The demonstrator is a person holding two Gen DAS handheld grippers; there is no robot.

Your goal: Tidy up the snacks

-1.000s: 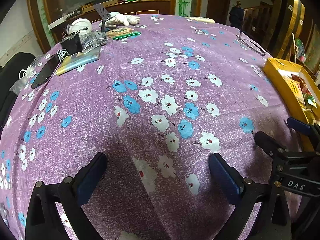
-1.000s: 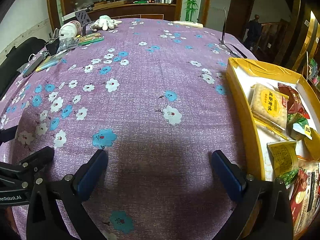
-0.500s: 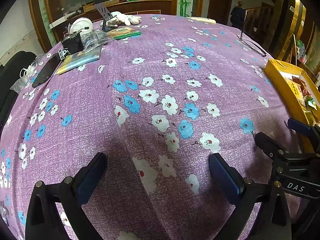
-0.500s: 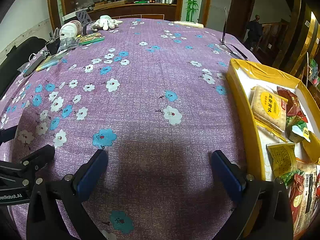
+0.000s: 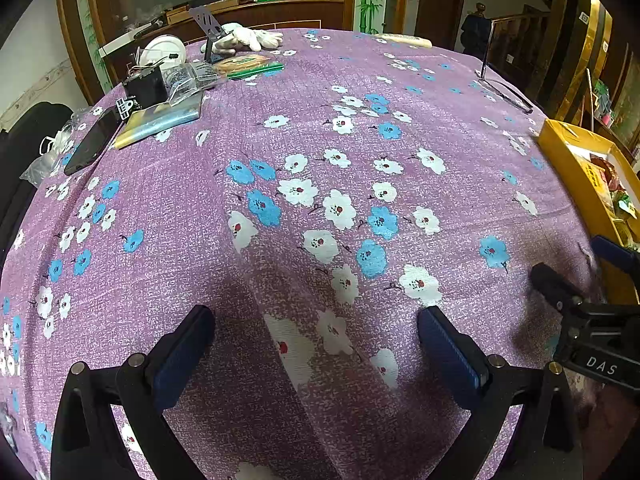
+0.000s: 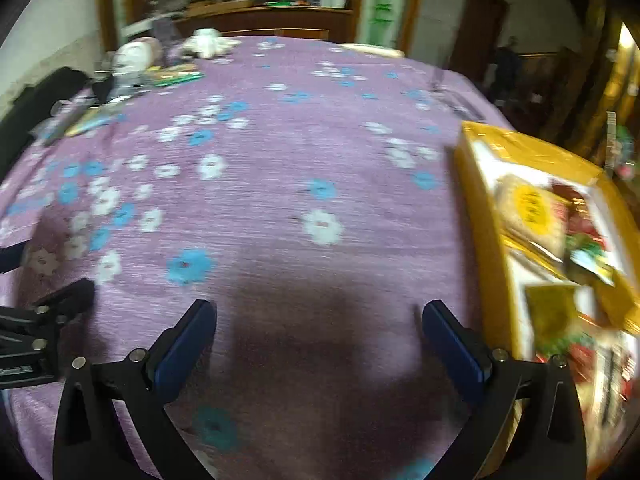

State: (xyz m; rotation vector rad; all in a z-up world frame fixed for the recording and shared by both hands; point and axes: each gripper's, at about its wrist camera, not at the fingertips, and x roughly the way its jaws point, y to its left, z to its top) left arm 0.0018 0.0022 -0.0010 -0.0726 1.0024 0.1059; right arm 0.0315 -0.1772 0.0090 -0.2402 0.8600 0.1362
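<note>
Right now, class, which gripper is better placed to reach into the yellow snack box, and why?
Right. The right gripper, open and empty, sits beside the yellow box of snack packets. The left gripper is farther away, over bare tablecloth.

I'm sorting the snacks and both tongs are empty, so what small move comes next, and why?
Probably swing the right tongs toward the yellow box: they are open over bare cloth, and the snack packets lie in that box just to their right.

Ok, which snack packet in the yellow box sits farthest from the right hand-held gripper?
The cracker packet with the round yellow label, at the yellow box's far end; the other packets lie nearer.
</note>
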